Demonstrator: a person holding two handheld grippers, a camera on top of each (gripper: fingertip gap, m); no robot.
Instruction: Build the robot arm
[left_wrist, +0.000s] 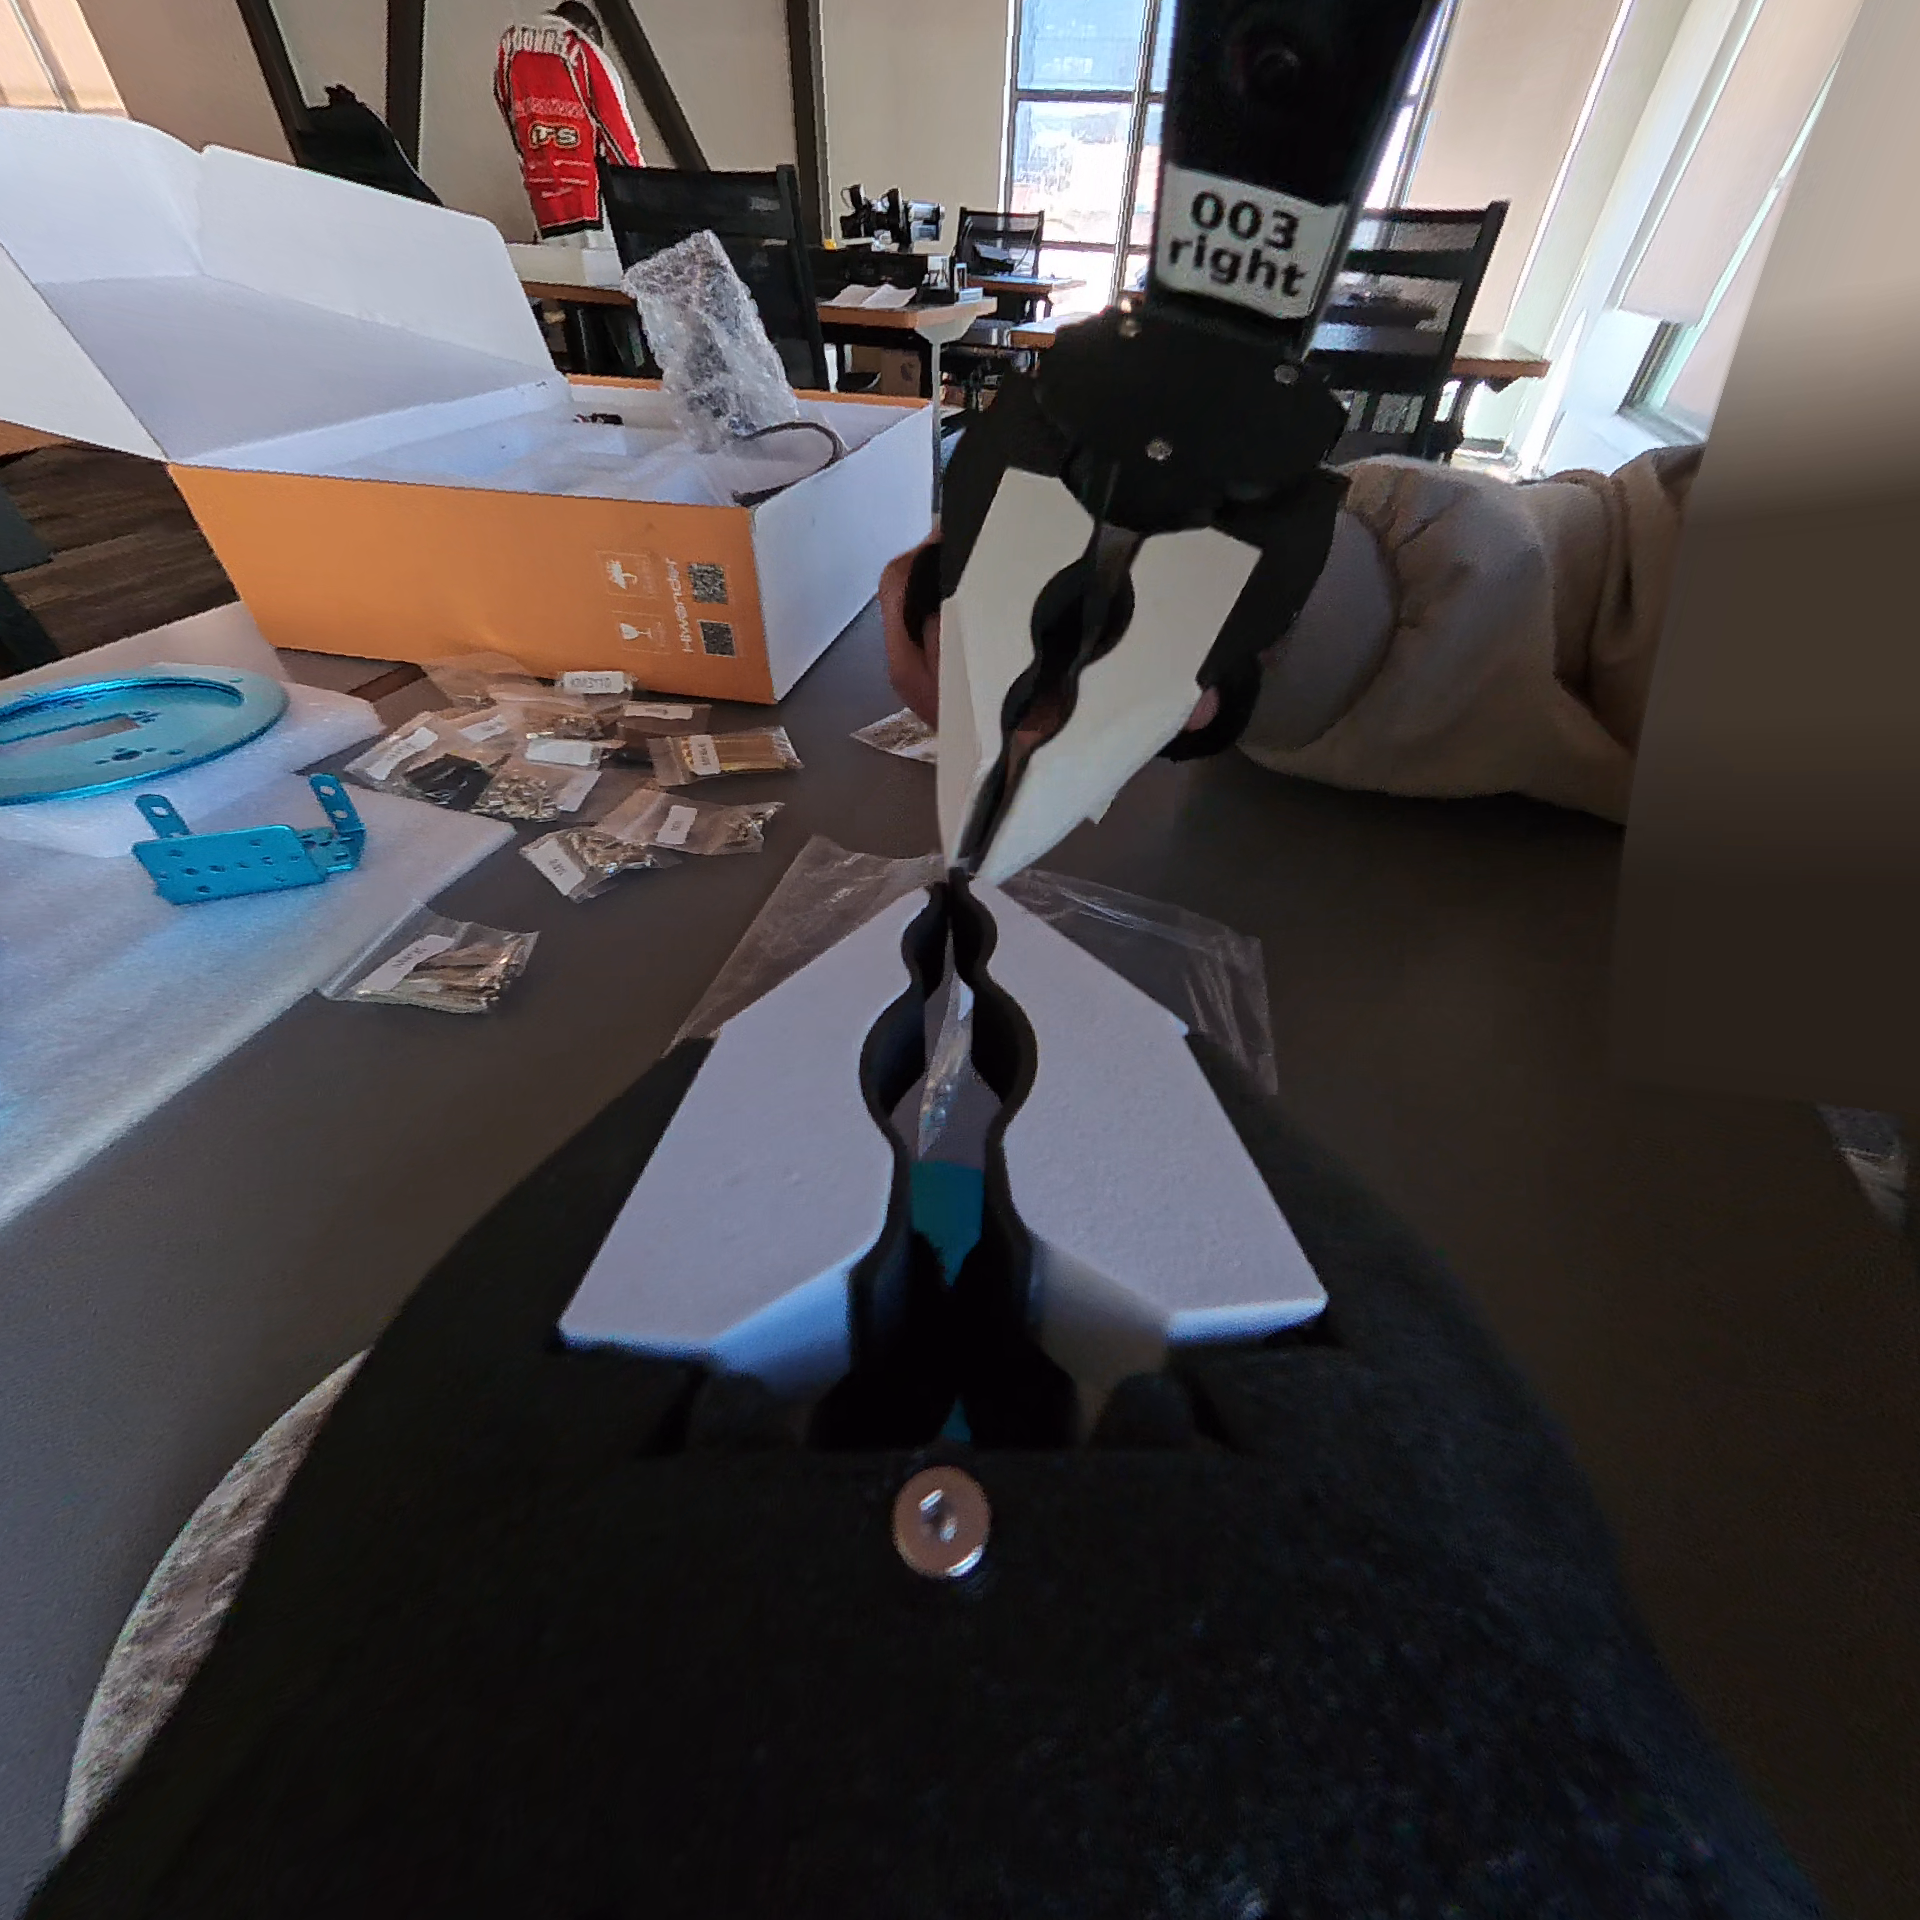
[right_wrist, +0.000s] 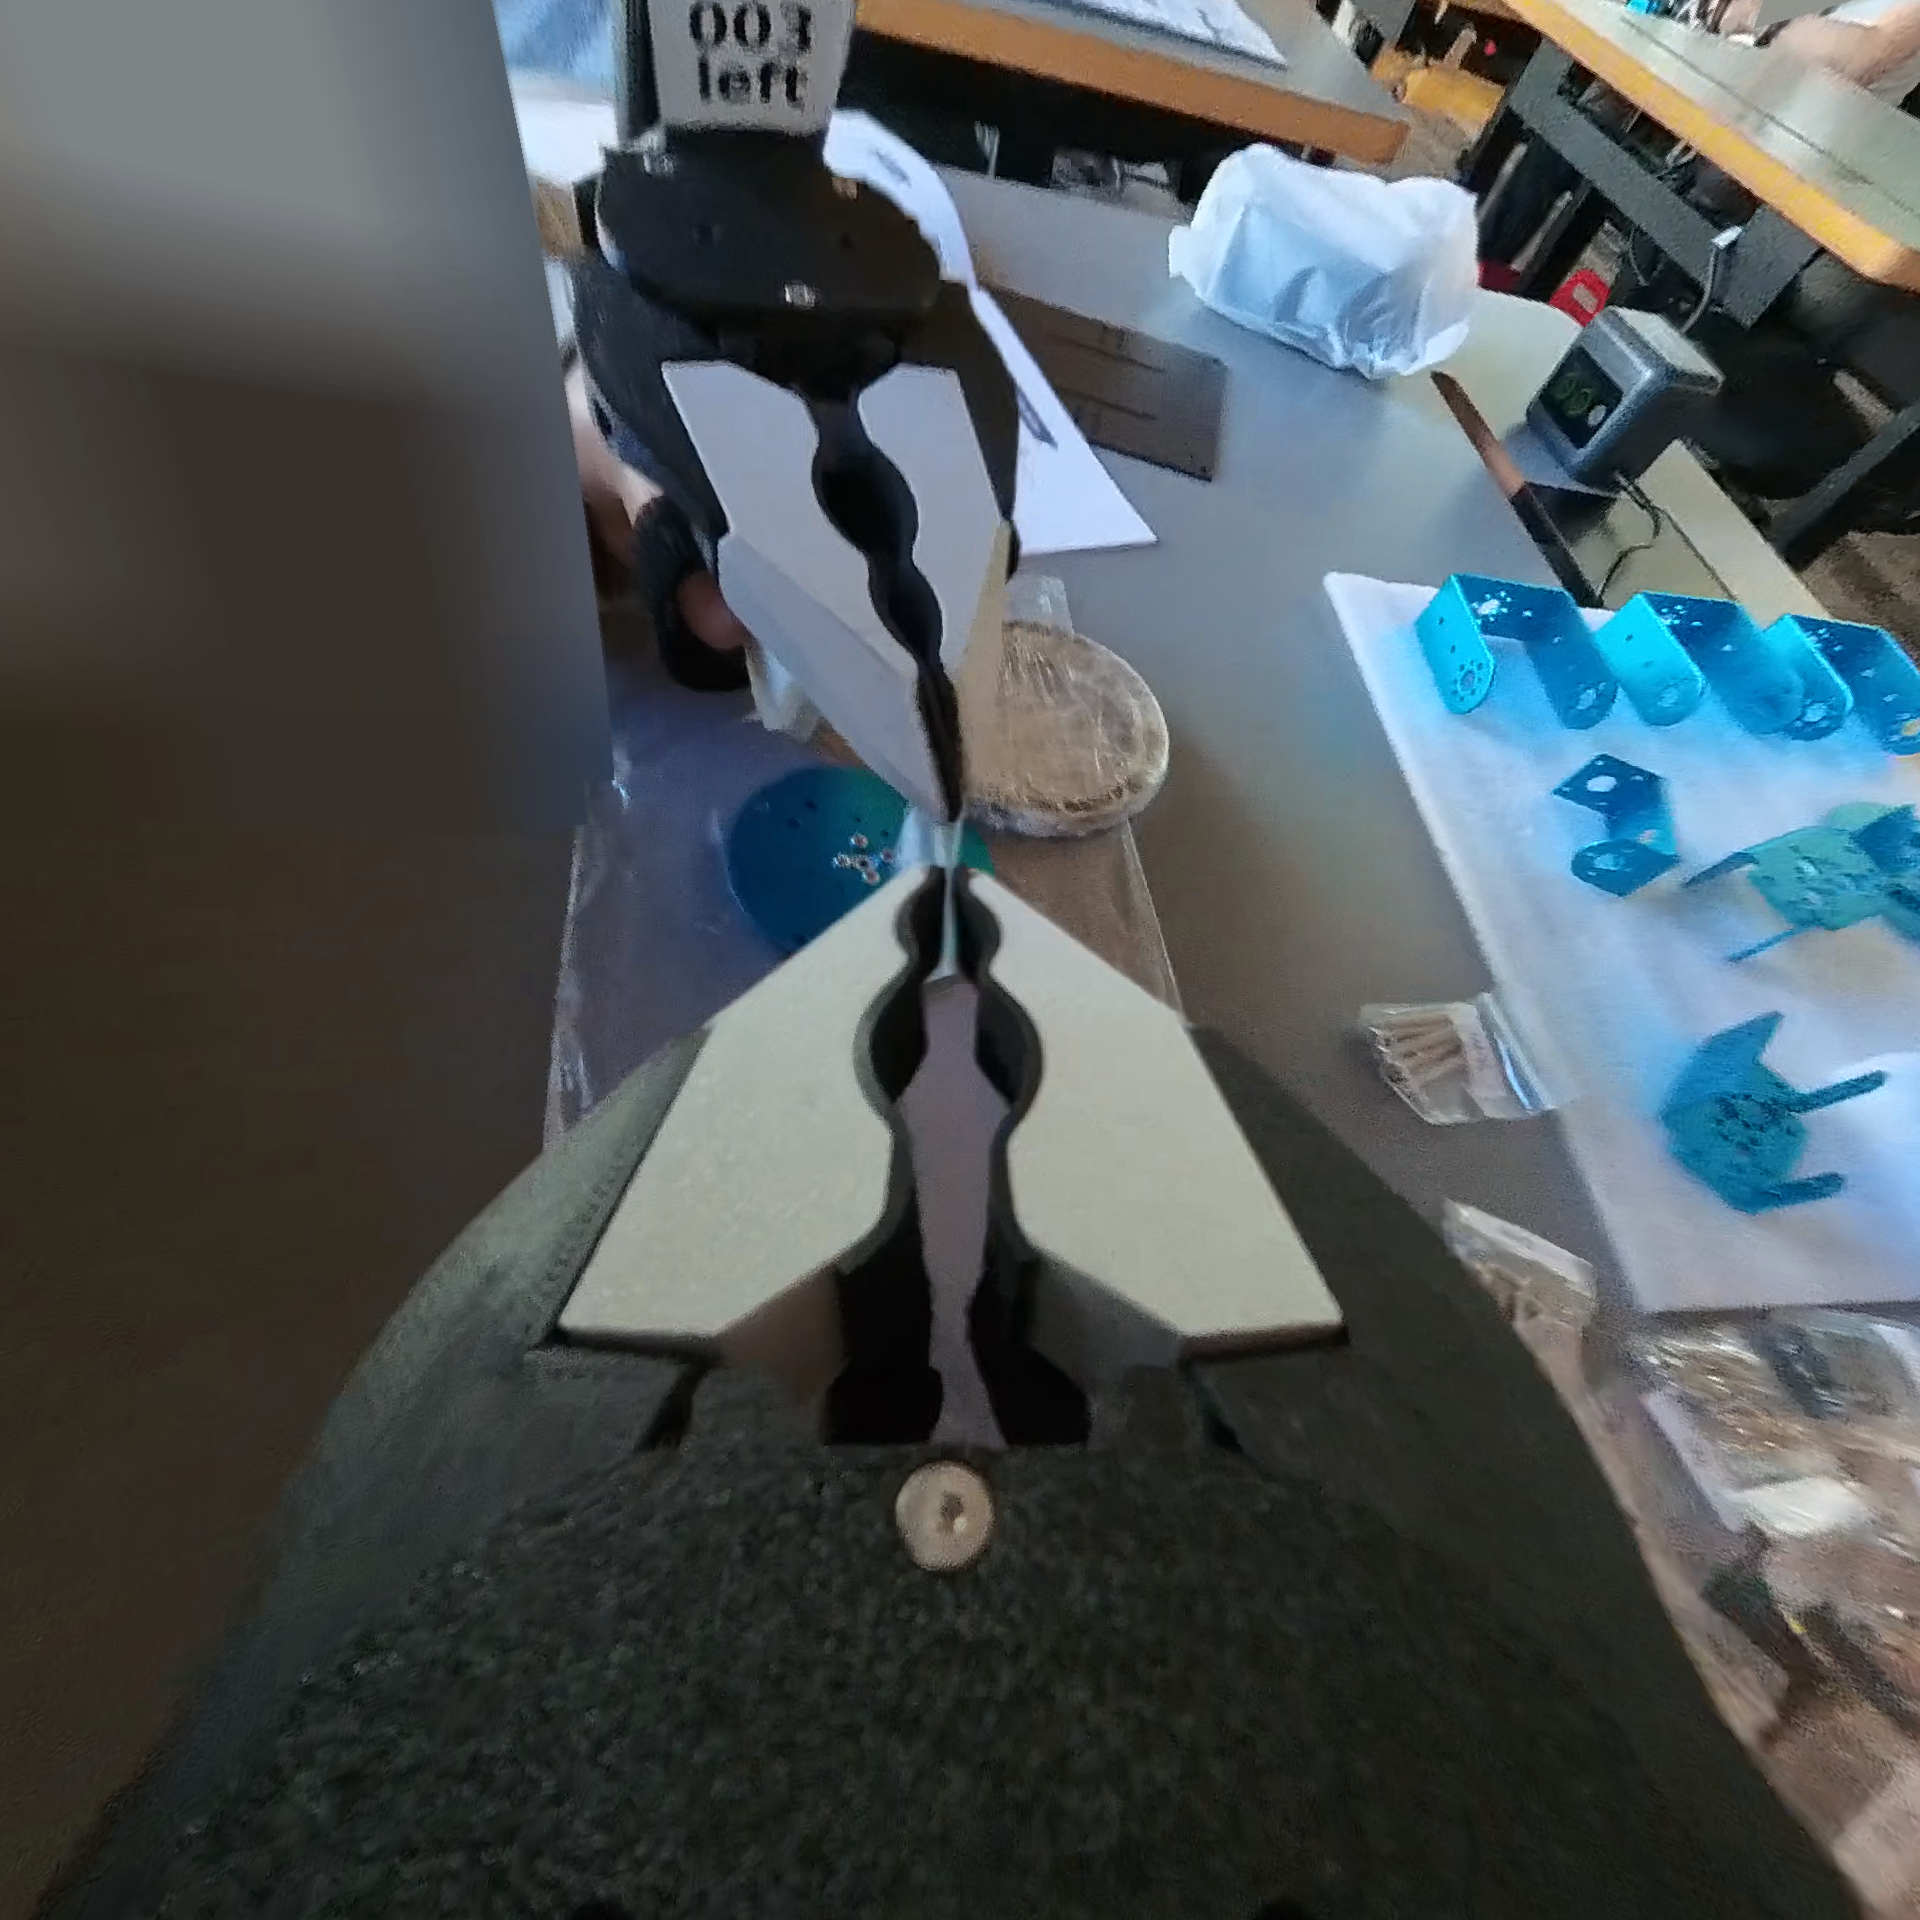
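Meeting tip to tip at mid-frame, the left gripper (left_wrist: 951, 904), with white faceted fingers on a grainy black body, and the matching right gripper (right_wrist: 951, 883) both have their jaws pressed together on one clear crinkly plastic bag (left_wrist: 1143, 956) between them. In the right wrist view a blue round perforated metal disc (right_wrist: 800, 862), with small silvery bits on it, shows through the film just left of the tips. A round tan wrapped object (right_wrist: 1070, 738) lies just beyond them on the dark grey smooth table (left_wrist: 1351, 1039).

In the left wrist view, the upper left holds an open orange-and-white cardboard box (left_wrist: 499, 561) with a bubble-wrapped bundle (left_wrist: 707, 343) standing in it. Below it lie roughly a dozen small clear bags of screws (left_wrist: 582, 769), scattered close together. At the left edge a blue flat metal ring (left_wrist: 125, 717) and one blue U-shaped bracket (left_wrist: 249, 847) rest on white foam sheet (left_wrist: 156, 966).

In the right wrist view, a white board (right_wrist: 1558, 883) at right carries four blue U-brackets (right_wrist: 1662, 665) in a row, with several more blue parts below. A white crumpled plastic bag (right_wrist: 1330, 270) sits at upper right. A blurred patch covers the left side.
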